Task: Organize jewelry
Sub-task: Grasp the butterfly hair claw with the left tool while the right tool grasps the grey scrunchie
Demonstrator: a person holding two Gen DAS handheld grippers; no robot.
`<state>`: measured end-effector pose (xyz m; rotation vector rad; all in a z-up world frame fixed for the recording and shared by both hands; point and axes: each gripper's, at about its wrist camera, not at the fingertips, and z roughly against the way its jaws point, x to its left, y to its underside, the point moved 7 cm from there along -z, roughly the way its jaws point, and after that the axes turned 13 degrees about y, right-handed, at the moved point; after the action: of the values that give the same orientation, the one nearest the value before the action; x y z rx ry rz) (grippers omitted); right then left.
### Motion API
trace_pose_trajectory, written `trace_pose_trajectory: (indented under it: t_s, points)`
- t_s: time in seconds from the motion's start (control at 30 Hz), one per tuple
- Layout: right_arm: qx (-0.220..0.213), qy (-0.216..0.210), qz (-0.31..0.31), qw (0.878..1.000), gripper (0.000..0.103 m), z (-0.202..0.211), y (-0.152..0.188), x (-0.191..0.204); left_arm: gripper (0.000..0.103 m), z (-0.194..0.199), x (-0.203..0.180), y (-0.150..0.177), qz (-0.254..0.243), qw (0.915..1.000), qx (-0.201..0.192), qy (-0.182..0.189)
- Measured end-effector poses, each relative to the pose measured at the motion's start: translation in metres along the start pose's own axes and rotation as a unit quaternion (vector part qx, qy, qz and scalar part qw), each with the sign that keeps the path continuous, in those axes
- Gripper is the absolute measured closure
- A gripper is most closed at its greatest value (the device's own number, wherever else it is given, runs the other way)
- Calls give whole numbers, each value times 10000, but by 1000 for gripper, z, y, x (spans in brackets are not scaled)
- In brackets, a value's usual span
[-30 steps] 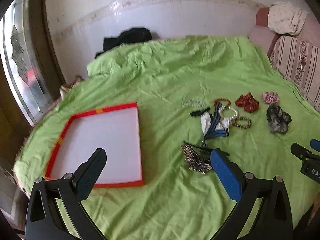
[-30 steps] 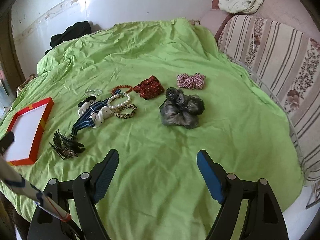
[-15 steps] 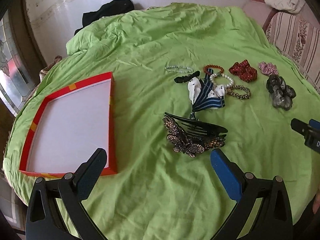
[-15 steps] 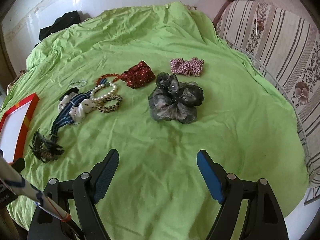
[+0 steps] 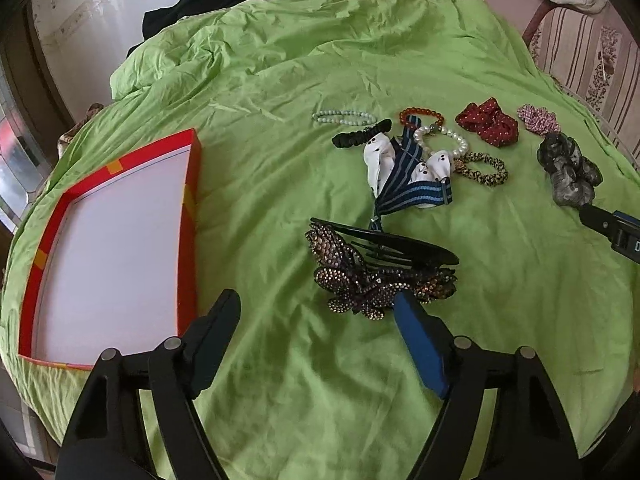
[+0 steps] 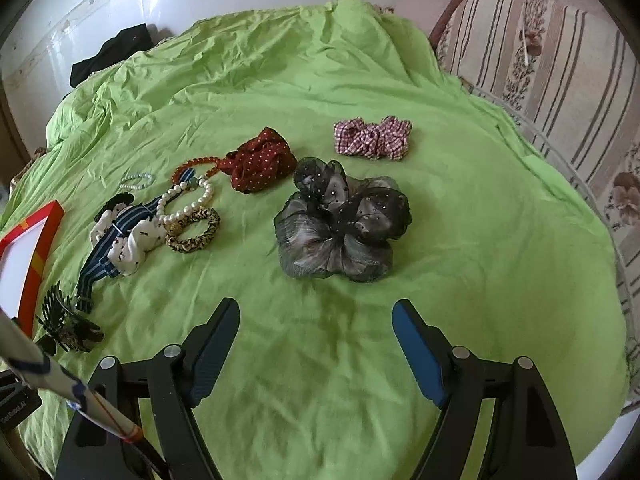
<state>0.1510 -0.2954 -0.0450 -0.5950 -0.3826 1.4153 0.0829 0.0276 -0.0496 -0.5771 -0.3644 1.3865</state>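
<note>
The rhinestone butterfly hair clip (image 5: 376,272) lies on the green sheet (image 5: 320,60), its near edge just past the blue fingertip of the left gripper (image 5: 316,312), whose jaws stand wide apart, holding nothing. Left of it sits the red-rimmed tray (image 5: 188,216). Over on the other side, the right gripper (image 6: 316,320) hangs released too, fingers spread, facing the grey sheer scrunchie (image 6: 340,232), with the pearl bracelet (image 6: 188,204) and red dotted scrunchie (image 6: 260,166) beyond.

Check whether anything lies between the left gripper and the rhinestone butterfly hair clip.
Nothing visible does. The left gripper is open, with only bare green sheet between its fingers, and the rhinestone butterfly hair clip lies just ahead, by the blue finger.
</note>
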Motion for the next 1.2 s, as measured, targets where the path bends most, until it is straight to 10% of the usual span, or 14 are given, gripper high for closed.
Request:
trace_pose_trajectory:
  t_s: [0.93, 1.1, 1.2]
  points:
    - [306, -510, -394, 9975, 28, -63, -34, -5, 25, -24, -15, -23, 273, 9880, 54, 1516]
    - [329, -573, -271, 9974, 72, -63, -31, 0, 48, -29, -23, -18, 301, 9880, 106, 1512]
    - [338, -686, -266, 9967, 81, -58, -30, 2, 76, -19, -22, -18, 274, 9889, 28, 1462]
